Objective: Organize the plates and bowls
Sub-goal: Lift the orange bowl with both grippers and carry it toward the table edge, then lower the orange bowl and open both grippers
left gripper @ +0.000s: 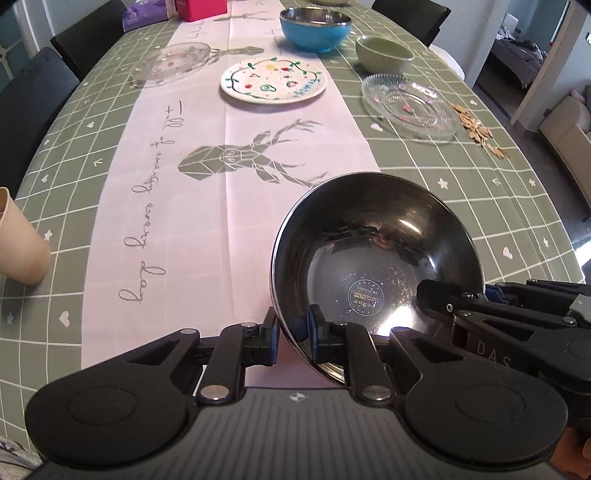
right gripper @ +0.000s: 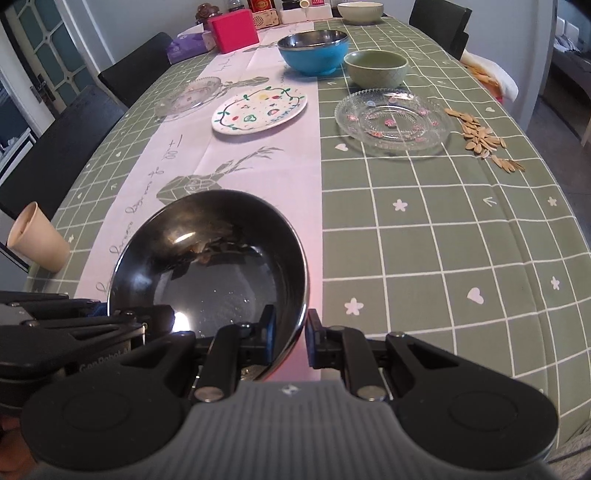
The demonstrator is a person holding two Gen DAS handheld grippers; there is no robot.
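Item: round stainless-steel bowl with dark mirrored inside (left gripper: 376,266), carried tilted above the near end of the tabletop (right gripper: 424,240), lower centre-right of the left wrist view and lower left of the right wrist view. Hold: left tool (left gripper: 291,328) nearly closed, its blue pads clamped across the near rim wall, one pad inside and one outside; right tool (right gripper: 291,328) likewise nearly closed on the opposite rim. A two-sided grip, judged to keep a slick, wide bowl level and stop it swinging. Remaining ware, upper half of both views: blue bowl with steel lining (left gripper: 314,28), pale green ceramic bowl (left gripper: 384,53) just beside it, white plate painted with coloured doodles (left gripper: 274,81) on the pink runner, clear glass plate with flower spots (left gripper: 410,105) at right, a second clear glass plate (left gripper: 171,62) at left, all well apart. Likely destination: the blue bowl, as the matching shape for nesting. Room: the runner between the held bowl and the painted plate lies bare, a wide lane. Hazards: scattered pale seeds (left gripper: 476,129) beside the right glass plate near the tabletop edge; beige paper cup (left gripper: 20,240) at the left edge.
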